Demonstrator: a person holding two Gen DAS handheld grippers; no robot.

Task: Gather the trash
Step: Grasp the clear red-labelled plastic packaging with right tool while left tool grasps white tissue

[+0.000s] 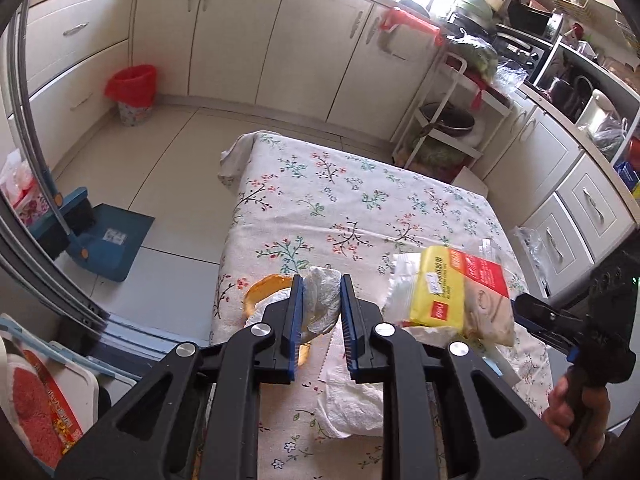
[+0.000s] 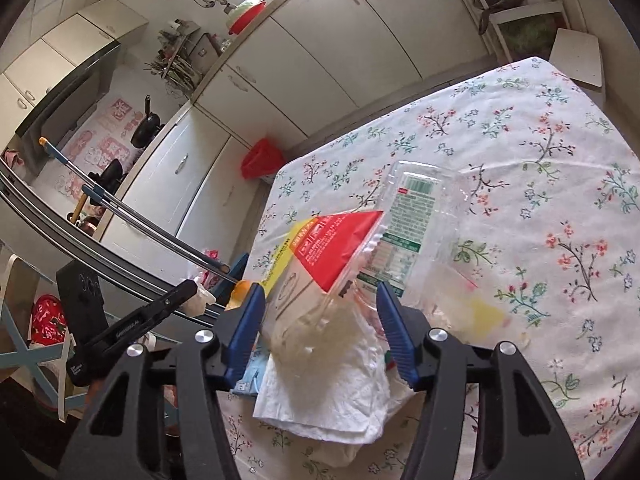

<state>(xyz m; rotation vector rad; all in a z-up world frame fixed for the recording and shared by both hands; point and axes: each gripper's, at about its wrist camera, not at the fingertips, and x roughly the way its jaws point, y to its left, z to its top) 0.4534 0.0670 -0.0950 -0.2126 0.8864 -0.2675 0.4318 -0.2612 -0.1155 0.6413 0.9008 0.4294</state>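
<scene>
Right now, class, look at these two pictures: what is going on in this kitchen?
A person is clearing rubbish off a flowered tablecloth with a claw in each hand. The left claw is shut on a crumpled white tissue. The right claw straddles a red and yellow wrapper lying on paper towels, though whether it grips yet is unclear. A red-lined bin stands on the floor.

The left gripper [image 1: 322, 300] points steeply down, its blue-padded jaws drawn nearly together and clamped on a crumpled wad [image 1: 320, 300] between them. The right gripper [image 2: 320, 332], also angled downward, reaches in from the side with its jaws about half apart, straddling a packet [image 2: 320, 280]; whether the pads press on it cannot be told. In the left wrist view, a hand [image 1: 576, 408] wraps the right gripper's handle at the frame's lower right edge.
</scene>
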